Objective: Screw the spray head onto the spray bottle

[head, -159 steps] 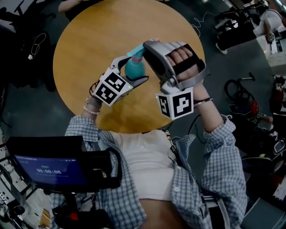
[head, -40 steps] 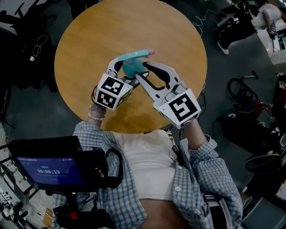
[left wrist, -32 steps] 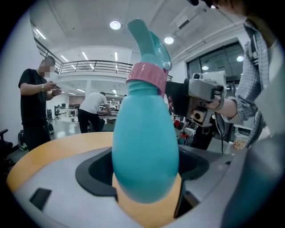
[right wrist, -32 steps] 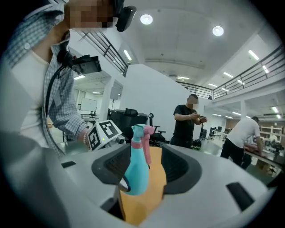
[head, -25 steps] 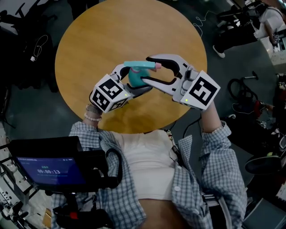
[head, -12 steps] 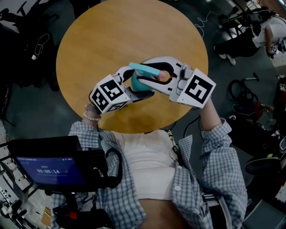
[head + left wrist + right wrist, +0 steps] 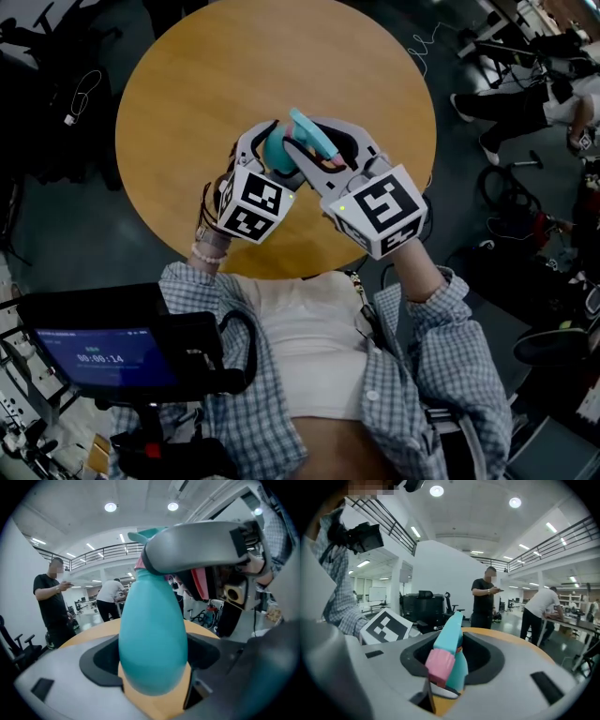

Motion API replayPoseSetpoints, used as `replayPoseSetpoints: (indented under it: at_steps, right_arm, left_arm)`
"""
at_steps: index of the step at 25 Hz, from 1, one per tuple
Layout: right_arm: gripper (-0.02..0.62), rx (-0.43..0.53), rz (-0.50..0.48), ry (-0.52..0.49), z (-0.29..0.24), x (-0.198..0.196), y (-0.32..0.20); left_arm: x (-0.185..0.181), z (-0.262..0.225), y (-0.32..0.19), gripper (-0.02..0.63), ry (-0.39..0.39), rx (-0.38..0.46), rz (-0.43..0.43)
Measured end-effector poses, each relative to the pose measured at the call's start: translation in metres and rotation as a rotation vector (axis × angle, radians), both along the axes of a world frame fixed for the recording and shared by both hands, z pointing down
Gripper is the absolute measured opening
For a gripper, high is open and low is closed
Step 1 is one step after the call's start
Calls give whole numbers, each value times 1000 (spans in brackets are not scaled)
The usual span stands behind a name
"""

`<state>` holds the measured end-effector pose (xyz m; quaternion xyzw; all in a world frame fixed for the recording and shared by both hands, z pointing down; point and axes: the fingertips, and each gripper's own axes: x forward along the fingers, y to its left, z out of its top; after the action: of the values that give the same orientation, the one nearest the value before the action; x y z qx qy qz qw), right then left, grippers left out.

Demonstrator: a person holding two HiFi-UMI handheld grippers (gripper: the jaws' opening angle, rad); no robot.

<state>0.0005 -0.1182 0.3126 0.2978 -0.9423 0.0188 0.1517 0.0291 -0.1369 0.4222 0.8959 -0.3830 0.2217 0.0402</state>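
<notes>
A teal spray bottle is held above the round wooden table, with my left gripper shut on its body. In the left gripper view the bottle fills the gap between the jaws. Its teal spray head with a pink nozzle sits on top of the bottle. My right gripper has just been closing and is shut on that head. The right gripper view has the head and pink nozzle between the jaws, nozzle toward the camera. The joint between head and bottle is hidden.
A screen on a stand sits at the lower left near my body. Cables and equipment lie on the dark floor round the table. Two people stand beyond the table's far edge.
The right gripper's jaws closed on the spray head, and its wrist then rolled, so its marker cube swung below the bottle. The head turned from lying crosswise to slanting. The left gripper shifted right.
</notes>
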Motion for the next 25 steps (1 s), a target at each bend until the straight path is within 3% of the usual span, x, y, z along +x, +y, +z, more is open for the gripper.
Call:
replayPoseSetpoints:
  at_steps: [4, 7, 10, 12, 14, 17, 22, 25]
  right_arm:
    - [124, -51, 163, -29, 3, 5, -6]
    - [126, -56, 164, -51, 6, 5, -5]
    - [129, -64, 55, -68, 7, 2, 1]
    - [215, -80, -20, -86, 3, 0, 6]
    - [242, -76, -67, -106, -3, -1, 10]
    - [244, -42, -141, -144, -19, 2, 21]
    - [242, 58, -363, -248, -61, 21, 54]
    - [242, 55, -447, -218, -64, 43, 51]
  left_arm:
    - [-6, 0, -6, 414, -63, 44, -77]
    - [-5, 3, -5, 414, -62, 32, -65]
    - [-1, 5, -1, 414, -35, 10, -14]
    - [0, 6, 1, 414, -20, -3, 14]
    - [1, 6, 3, 414, 5, -22, 35]
    - [3, -1, 7, 414, 76, -63, 84]
    - [7, -10, 25, 413, 168, -115, 240]
    - [15, -23, 43, 414, 232, -150, 372]
